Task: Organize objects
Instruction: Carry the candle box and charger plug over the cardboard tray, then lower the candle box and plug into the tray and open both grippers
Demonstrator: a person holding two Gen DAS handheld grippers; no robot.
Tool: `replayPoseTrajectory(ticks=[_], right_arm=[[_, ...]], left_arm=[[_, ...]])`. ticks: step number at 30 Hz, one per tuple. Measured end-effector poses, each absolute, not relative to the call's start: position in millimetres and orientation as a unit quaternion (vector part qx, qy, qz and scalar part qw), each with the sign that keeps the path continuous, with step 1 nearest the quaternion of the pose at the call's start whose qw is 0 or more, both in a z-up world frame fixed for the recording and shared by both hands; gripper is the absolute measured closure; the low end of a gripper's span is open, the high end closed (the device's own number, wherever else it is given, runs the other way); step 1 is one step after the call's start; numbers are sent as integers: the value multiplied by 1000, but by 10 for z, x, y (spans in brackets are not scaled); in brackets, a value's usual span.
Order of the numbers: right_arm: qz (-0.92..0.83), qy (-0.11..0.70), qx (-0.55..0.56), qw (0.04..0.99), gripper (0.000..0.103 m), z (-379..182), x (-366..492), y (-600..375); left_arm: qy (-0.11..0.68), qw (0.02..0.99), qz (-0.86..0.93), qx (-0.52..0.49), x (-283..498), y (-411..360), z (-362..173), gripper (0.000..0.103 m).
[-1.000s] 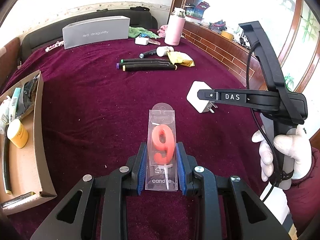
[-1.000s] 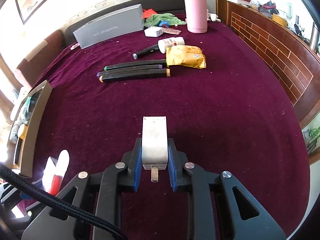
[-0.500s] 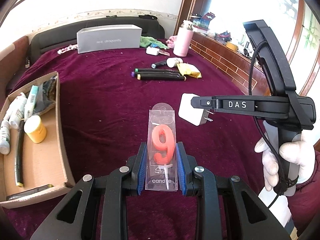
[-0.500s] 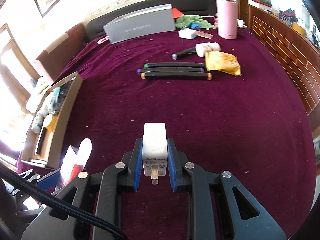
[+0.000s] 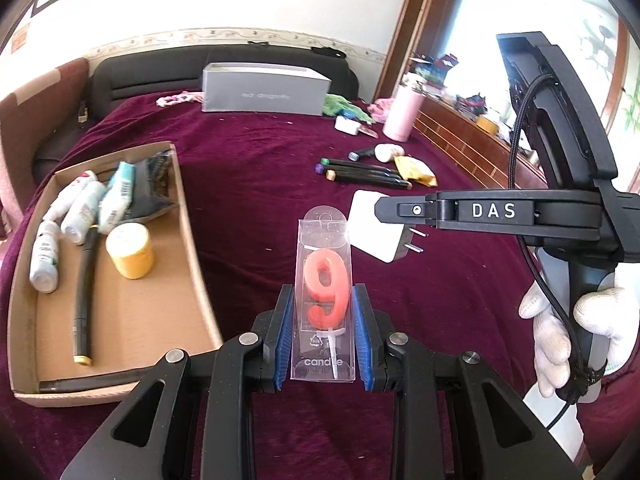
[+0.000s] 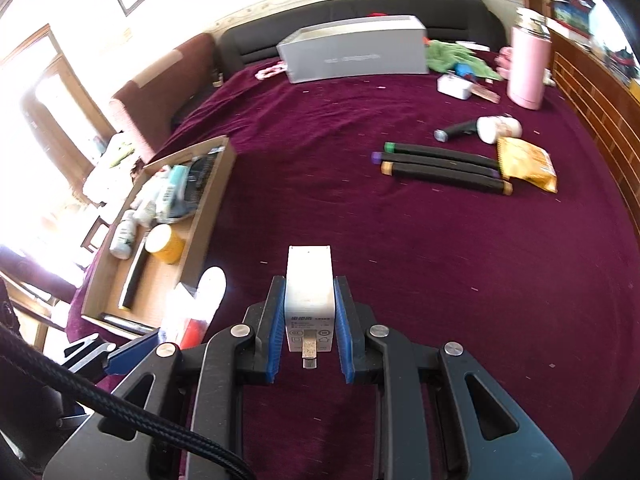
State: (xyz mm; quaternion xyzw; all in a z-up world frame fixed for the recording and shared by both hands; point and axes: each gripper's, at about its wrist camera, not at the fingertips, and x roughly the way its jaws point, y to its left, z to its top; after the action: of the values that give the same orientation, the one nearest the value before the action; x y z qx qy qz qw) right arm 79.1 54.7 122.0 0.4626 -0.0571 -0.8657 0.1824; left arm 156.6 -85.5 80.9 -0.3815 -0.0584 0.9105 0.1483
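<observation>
While both tongs were up over the maroon velvet bed cover, each had something clamped: the left tongs were closed narrow on a clear candle pack, blue pads pressing its two long sides. Pack's long axis ran straight out along the fingers, hang-tab end away from the camera, "candle" label end nearest it; the red "9" inside read upright. Right tongs were closed narrow on a white charger block, long axis also along the fingers, plug end toward the camera; in the left wrist view the charger block sat at the tip of the right tongs, its two prongs pointing down-right, just right of the pack's top. A white-gloved hand gripped the right handle. Cardboard tray lay left of the pack on the bed, holding small white bottles, a yellow jar, a black pen and a dark pouch. Farther back: three black markers lying side by side, a yellow snack bag touching their right ends, a grey box near the dark headboard, a pink flask by the brick-pattern ledge on the right. White wall with a patterned border strip behind; bright windows on both sides.
</observation>
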Motion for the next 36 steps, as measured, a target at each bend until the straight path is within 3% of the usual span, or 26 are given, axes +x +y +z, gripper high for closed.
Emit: replayPoseTrajectory(ticks=[17,36], right_arm=[[-843,-15,470,262,83,1382,651,-583],[-801,8,516,303,82,996,532,-1349]], left_arm=[[-97,73,924,-364,1478,-1880,840,80],[-123,-4,912,-392,1338,-2741,484,80]])
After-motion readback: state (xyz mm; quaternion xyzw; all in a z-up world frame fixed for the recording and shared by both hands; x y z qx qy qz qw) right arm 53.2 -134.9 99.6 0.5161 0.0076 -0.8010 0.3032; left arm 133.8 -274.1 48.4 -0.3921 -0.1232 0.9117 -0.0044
